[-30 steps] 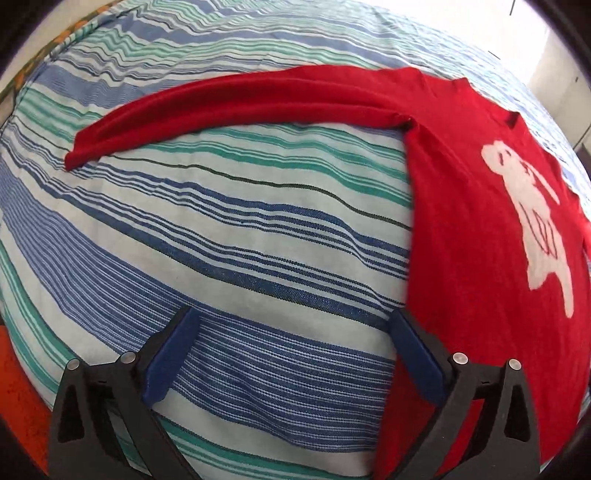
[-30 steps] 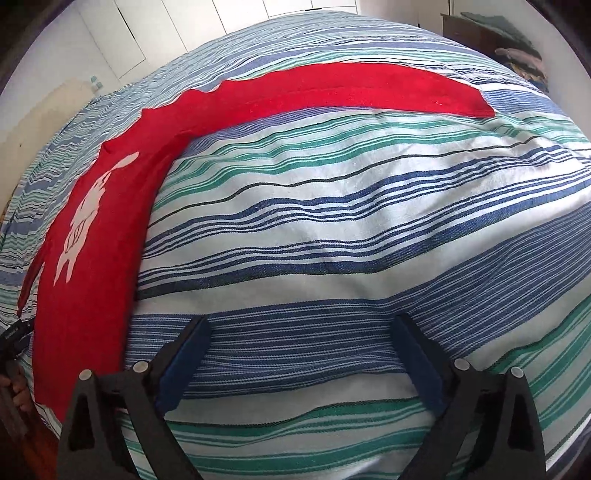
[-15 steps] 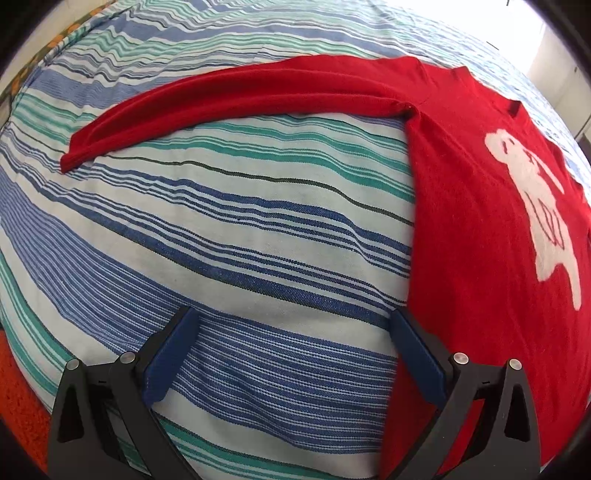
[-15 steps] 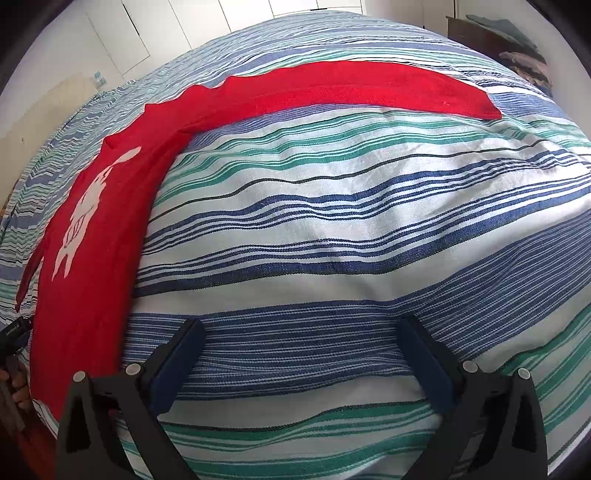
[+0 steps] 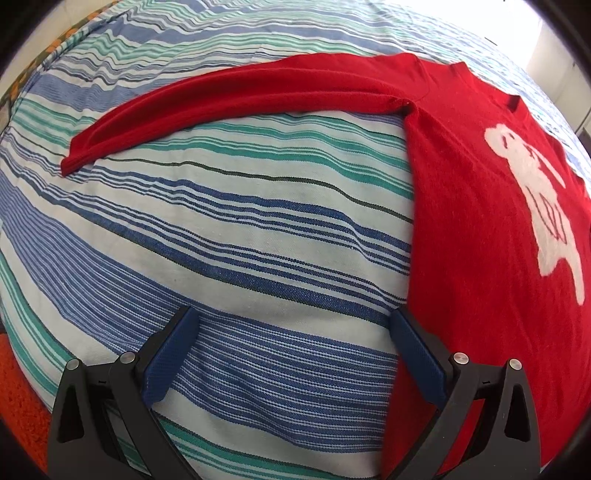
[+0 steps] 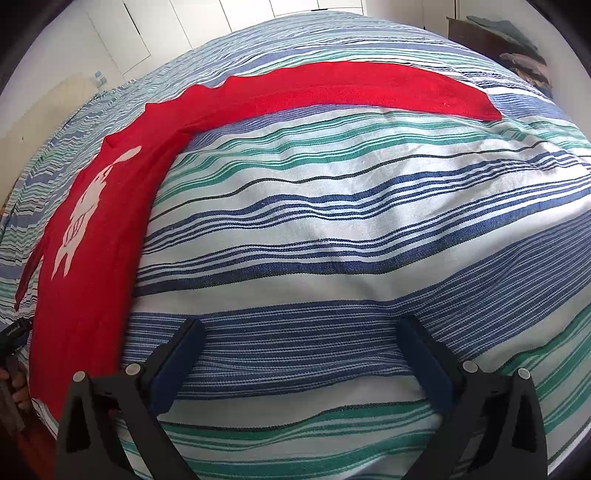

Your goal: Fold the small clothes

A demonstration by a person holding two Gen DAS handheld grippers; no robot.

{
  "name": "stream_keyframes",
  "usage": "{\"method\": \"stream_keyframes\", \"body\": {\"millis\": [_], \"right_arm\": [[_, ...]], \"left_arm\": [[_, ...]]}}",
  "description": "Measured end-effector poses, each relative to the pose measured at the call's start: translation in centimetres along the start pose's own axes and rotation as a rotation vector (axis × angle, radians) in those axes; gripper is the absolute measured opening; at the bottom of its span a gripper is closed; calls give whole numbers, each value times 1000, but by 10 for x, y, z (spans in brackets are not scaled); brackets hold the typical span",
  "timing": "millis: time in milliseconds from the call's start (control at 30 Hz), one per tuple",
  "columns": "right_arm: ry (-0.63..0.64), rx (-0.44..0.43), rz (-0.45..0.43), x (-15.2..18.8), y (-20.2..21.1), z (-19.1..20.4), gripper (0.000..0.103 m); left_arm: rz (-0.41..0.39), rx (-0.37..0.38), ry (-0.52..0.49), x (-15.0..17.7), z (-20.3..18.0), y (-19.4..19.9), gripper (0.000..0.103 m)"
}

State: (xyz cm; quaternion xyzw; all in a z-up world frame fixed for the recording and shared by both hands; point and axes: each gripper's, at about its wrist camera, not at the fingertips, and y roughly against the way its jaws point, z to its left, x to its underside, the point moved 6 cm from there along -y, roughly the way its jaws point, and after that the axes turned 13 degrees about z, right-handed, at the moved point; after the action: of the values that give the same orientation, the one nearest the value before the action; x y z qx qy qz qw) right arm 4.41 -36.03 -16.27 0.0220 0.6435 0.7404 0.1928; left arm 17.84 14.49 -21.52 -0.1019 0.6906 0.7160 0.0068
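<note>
Two grippers hang above a bed, and both are released, with the blue pads far apart and nothing between them. The left gripper is over the striped bedcover, and its right finger stands at the side edge of the red sweater, near the lower part of the body; whether it touches the cloth I cannot tell. The right gripper is over bare striped cover, and the sweater lies a little to its left, apart from the fingers.

The sweater is spread flat on the bedcover, front side up, with a white animal figure on the chest. Both sleeves are stretched out to the sides. In the left wrist view, one sleeve goes away to the left from the shoulder, and its cuff lies on the stripes well apart from the gripper. In the right wrist view, the other sleeve goes to the right across the upper part of the bed, again far from the gripper. The cloth looks smooth, with only a small crease at the armpit.

At the left edge of the right wrist view, a small part of the other gripper's dark body and some fingers of a hand are seen beside the sweater's hem. White cupboard doors stand behind the bed
</note>
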Motion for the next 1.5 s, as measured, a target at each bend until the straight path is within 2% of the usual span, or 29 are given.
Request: {"method": "stream_keyframes", "body": {"millis": [1500], "right_arm": [[9,15,-2,-1,-1,-1,103]], "left_arm": [[0,-17,-4,0,-2,-1,103]]}}
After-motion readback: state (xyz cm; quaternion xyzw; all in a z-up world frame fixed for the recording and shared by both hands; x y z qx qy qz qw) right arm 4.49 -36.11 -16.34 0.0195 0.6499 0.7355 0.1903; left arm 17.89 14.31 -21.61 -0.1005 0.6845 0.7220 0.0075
